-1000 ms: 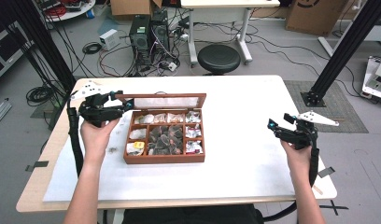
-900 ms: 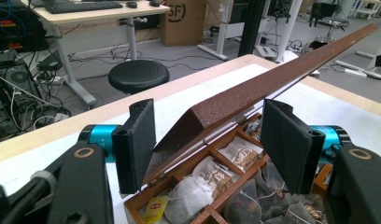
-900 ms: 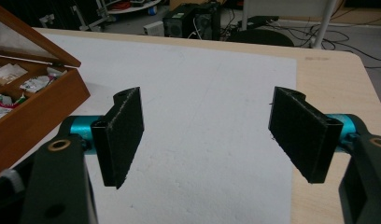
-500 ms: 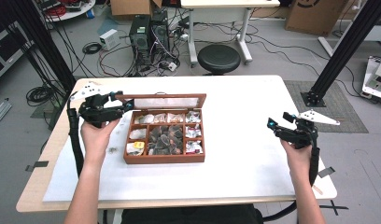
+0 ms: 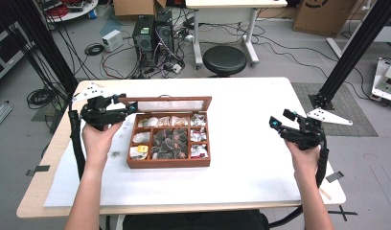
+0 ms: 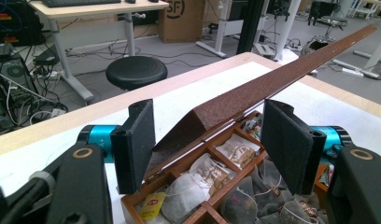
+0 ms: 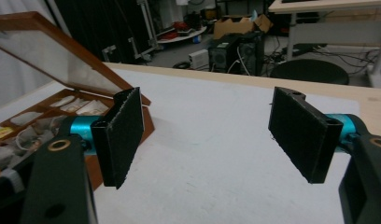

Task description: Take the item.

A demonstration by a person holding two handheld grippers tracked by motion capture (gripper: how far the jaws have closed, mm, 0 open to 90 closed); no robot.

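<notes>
One wooden tea box (image 5: 169, 143) sits left of centre on the white table (image 5: 251, 143), its glass-paned lid (image 5: 167, 103) raised and leaning toward the far edge; inside, compartments hold paper-wrapped and mesh tea bags (image 6: 193, 186). One yellow-tagged bag (image 6: 153, 205) lies in the near-left compartment, print on it too small to read. Left gripper (image 5: 122, 109) at the lid's left corner: in the left gripper view the lid edge runs between the jaws, which stand apart on either side of it, pads not pressing on the wood. Right gripper (image 5: 285, 123) held above bare table, well apart from the box on its right side, jaws spread wide with nothing between them. Beyond the table: black round stool (image 5: 224, 60), computer towers (image 5: 153, 31) with tangled cables, a cardboard carton (image 6: 181, 18) marked "SF" in a circle.
</notes>
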